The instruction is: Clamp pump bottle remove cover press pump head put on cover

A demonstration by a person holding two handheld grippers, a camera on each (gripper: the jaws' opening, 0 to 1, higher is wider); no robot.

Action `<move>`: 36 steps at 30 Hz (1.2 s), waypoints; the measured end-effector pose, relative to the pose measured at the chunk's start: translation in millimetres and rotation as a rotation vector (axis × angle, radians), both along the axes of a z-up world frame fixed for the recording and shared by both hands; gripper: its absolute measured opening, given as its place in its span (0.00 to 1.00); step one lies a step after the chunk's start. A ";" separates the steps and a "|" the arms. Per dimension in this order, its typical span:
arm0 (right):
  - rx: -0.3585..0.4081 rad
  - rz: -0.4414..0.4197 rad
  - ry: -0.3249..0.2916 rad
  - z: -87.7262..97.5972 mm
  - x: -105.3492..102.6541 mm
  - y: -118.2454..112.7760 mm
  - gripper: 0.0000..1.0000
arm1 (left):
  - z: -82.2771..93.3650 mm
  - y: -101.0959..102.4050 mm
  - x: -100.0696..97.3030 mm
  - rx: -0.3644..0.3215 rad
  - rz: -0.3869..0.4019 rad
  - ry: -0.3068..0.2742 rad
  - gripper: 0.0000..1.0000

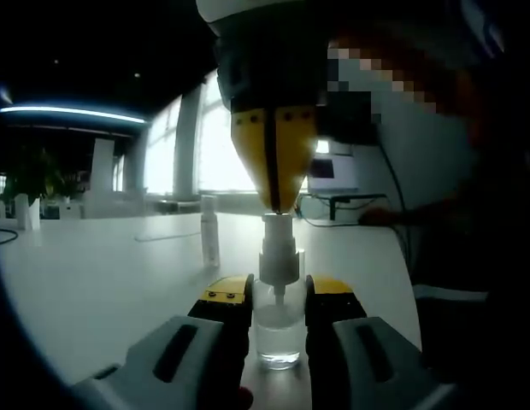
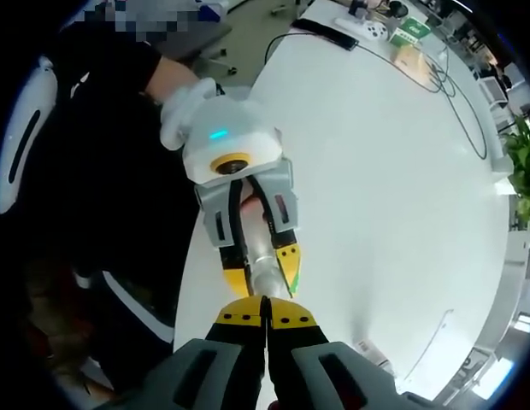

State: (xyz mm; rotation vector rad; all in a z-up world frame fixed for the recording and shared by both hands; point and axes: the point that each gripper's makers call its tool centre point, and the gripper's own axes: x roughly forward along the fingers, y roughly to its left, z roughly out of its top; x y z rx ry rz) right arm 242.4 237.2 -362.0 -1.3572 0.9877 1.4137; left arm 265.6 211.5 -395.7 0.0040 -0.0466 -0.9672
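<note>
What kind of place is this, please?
Probably an open office or lab. A long white table carries cables, a monitor stands at its far end, and tall windows line the wall. A potted plant grows beside the table.

We see the pump bottle upright on the table between the left gripper jaws, the right gripper directly above its pump head, the cover standing behind to the left
</note>
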 end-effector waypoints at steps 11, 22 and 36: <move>-0.007 0.003 -0.004 -0.1 -0.5 0.2 0.00 | 0.0 0.4 0.2 0.001 0.000 0.000 0.15; -0.017 0.006 -0.018 -0.3 -0.6 0.3 0.00 | 0.2 0.1 0.1 0.001 0.000 -0.001 0.15; -0.001 -0.021 -0.005 -5.6 0.6 -0.1 0.00 | 0.0 0.1 -0.2 0.002 0.000 -0.001 0.15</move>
